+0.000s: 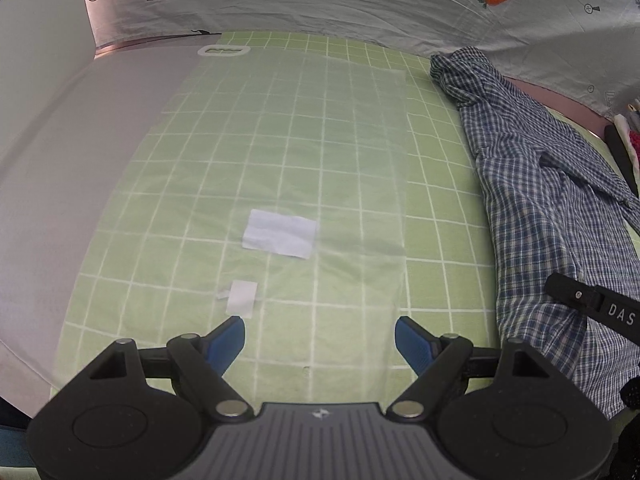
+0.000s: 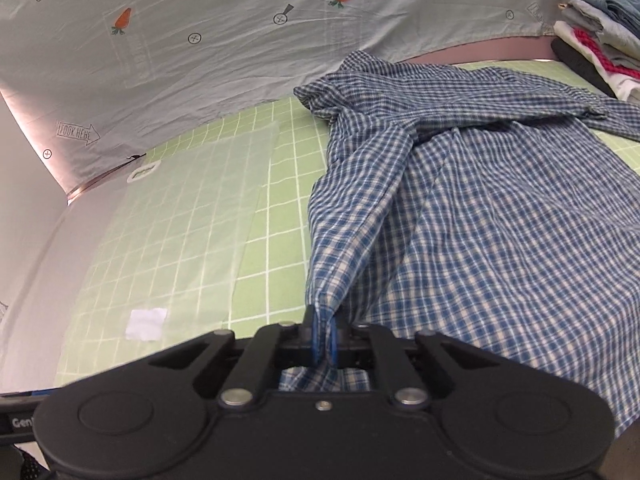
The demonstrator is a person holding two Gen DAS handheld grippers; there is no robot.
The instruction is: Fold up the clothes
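A blue and white checked shirt [image 2: 480,200] lies crumpled on the green grid sheet [image 2: 280,200]; in the left wrist view the checked shirt [image 1: 540,200] runs down the right side. My right gripper [image 2: 323,340] is shut on a fold at the shirt's near left edge, and the cloth rises from between its blue pads. That gripper's black body [image 1: 600,308] shows at the right edge of the left wrist view. My left gripper [image 1: 320,340] hangs open over a translucent plastic sheet [image 1: 288,160], with nothing between its blue fingers [image 1: 228,340].
The plastic sheet has a white handle cut-out [image 1: 223,51] at its far end and two white labels [image 1: 280,233]. A pale printed cloth [image 2: 200,40] hangs at the back. A stack of folded clothes [image 2: 600,32] sits at the far right.
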